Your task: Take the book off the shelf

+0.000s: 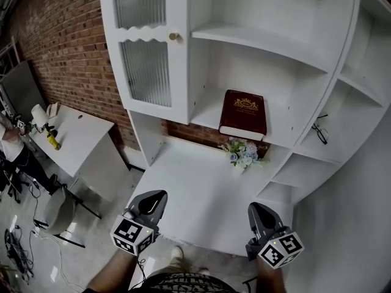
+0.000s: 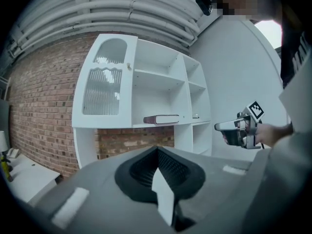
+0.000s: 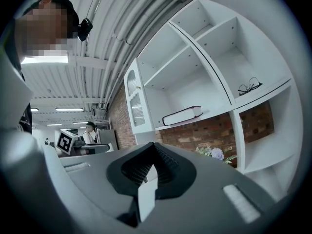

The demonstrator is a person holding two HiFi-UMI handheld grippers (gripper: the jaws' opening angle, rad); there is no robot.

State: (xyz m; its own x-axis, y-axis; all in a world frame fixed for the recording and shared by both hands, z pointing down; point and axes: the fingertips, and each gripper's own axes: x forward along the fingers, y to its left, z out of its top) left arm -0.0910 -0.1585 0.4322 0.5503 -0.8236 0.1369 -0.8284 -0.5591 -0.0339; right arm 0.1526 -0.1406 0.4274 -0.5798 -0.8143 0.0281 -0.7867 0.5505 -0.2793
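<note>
On the white shelf surface (image 1: 206, 113) ahead, the dark red, gold-crested hardcover book (image 1: 243, 112) lies flat, well apart from the left tool (image 1: 154, 200) and right tool (image 1: 257, 212), both closed and empty, so one should spread wide before meeting its front edge.

Maroon book (image 1: 243, 113) with gold emblem — white shelf (image 1: 293, 72) — red brick wall (image 1: 67, 47).
</note>
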